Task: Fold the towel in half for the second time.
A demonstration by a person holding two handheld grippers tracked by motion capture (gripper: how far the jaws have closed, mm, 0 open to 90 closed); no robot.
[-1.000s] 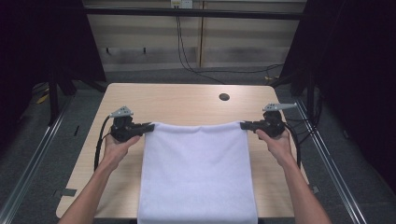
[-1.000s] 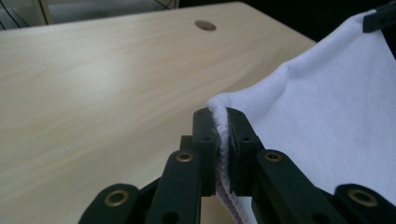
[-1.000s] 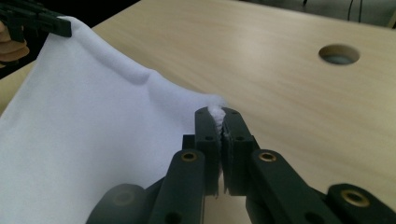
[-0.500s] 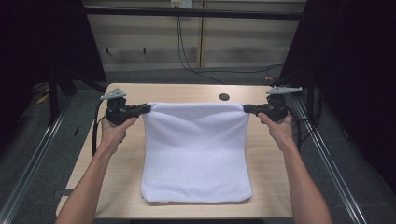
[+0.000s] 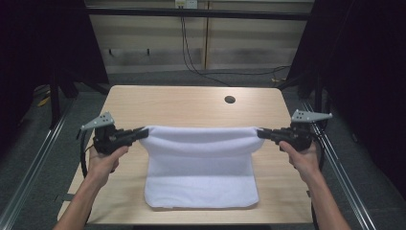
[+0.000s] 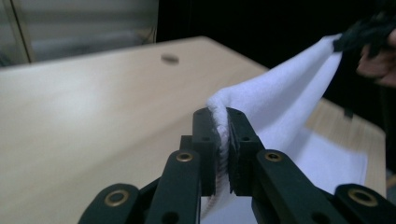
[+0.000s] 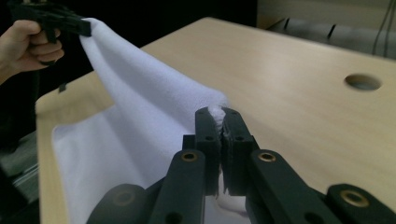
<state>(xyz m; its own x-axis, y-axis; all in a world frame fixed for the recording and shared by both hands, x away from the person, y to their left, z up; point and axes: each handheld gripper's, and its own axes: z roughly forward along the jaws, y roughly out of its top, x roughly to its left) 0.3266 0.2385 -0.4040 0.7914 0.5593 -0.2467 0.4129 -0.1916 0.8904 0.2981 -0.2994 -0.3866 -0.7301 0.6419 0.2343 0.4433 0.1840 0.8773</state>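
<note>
Two corners of a white towel (image 5: 201, 163) pinched, one in each hand-held gripper. Left hand-held gripper (image 5: 140, 132) clamped on the towel's left upper corner, seen up close in the left gripper view with the black jaws pressed together on a thick fold of white cloth (image 6: 223, 128). Right hand-held gripper (image 5: 261, 133) clamped likewise on the right upper corner, a small tuft of cloth (image 7: 217, 114) squeezed between its jaws in the right gripper view. Both held above the desk (image 5: 172, 103), level with one another and well apart, jaws pointing inward toward each other.

Stretched between them, the towel's top edge, sagging slightly in the middle and rolled over into a soft ridge. Hanging from that edge down to the desk, the rest of the cloth, with its lower part lying flat on the near half of the wooden top and its bottom edge close to the front rim. Held by a bare hand on each side: left hand (image 5: 103, 160) below and behind its tool, right hand (image 5: 301, 155) the same, forearms entering from the bottom of the high view.

Farther back on the desk, a round cable hole (image 5: 230, 99), well clear of the towel. Grey three-cornered plate (image 5: 98, 120) on top of the left tool, another (image 5: 310, 116) on the right.
</note>
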